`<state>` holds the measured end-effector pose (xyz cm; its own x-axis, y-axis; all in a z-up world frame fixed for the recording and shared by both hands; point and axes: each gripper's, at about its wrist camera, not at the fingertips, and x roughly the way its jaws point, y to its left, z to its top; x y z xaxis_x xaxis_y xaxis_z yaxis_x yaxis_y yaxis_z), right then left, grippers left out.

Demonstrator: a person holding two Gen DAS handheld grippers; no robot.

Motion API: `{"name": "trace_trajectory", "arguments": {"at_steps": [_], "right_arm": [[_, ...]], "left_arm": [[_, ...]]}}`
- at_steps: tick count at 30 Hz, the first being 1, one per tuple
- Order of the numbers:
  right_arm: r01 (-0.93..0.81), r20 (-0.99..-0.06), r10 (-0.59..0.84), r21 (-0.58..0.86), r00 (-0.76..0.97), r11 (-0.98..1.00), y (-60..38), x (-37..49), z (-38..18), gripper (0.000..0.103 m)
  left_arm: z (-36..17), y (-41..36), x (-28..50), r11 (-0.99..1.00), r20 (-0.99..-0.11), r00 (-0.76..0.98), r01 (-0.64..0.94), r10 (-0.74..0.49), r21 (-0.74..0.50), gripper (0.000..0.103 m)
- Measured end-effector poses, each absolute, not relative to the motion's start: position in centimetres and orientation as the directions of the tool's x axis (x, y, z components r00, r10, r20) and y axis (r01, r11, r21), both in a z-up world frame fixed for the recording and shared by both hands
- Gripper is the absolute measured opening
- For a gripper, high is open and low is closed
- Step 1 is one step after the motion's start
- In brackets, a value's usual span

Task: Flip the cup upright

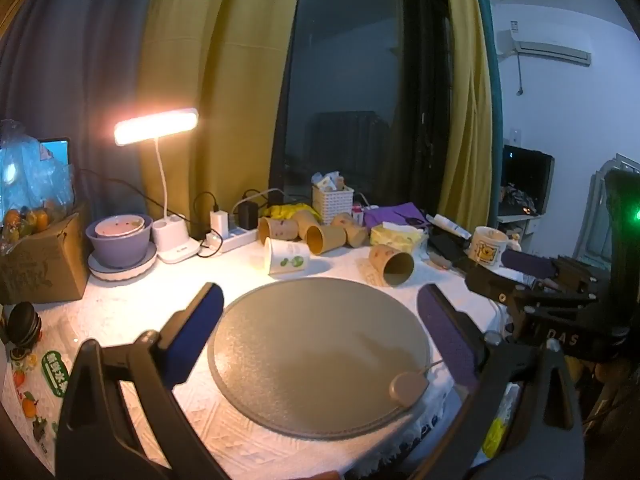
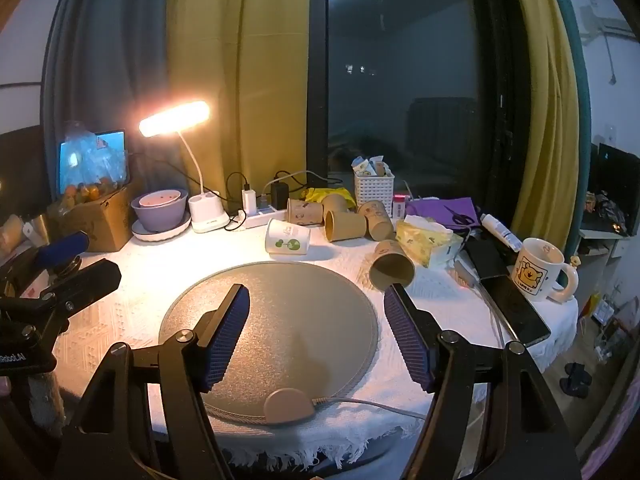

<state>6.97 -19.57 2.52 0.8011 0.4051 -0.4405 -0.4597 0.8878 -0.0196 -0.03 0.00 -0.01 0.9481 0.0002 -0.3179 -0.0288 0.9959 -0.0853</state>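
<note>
Your left gripper point(image 1: 320, 332) and right gripper point(image 2: 316, 332) both hang spread wide and empty over the round grey mat point(image 2: 280, 320), nothing yet flipped. The nearest brown paper cup point(image 2: 391, 267) lies on its side just beyond the mat's far-right edge, mouth toward you, untouched; reaching, grasping and righting all remain.

The table point(image 2: 448, 300) wears a white woven cloth, rough with a raised pattern and a frayed fringe. On it the round mat point(image 2: 288, 320) looks matt and finely grained. The tipped brown cups point(image 2: 390, 266) seem to be plain kraft paper, dull; the white cup point(image 2: 287, 242) is smoother paper, perhaps coated. The mug point(image 2: 538, 268) is glossy ceramic. Ribbed blue rubbery pads point(image 2: 228, 336) line black matt plastic tongs.
</note>
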Motion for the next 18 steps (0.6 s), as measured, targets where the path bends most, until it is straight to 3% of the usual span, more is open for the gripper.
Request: {"name": "trace_trajectory", "arguments": {"at_steps": [18], "right_arm": [[-0.463,-0.446,0.408,-0.017,0.797,0.886,-19.75,6.81,2.36,0.073]], "left_arm": [[0.03,-0.02,0.02,0.996,-0.319,0.948,-0.028,-0.001,-0.086,0.098]]}}
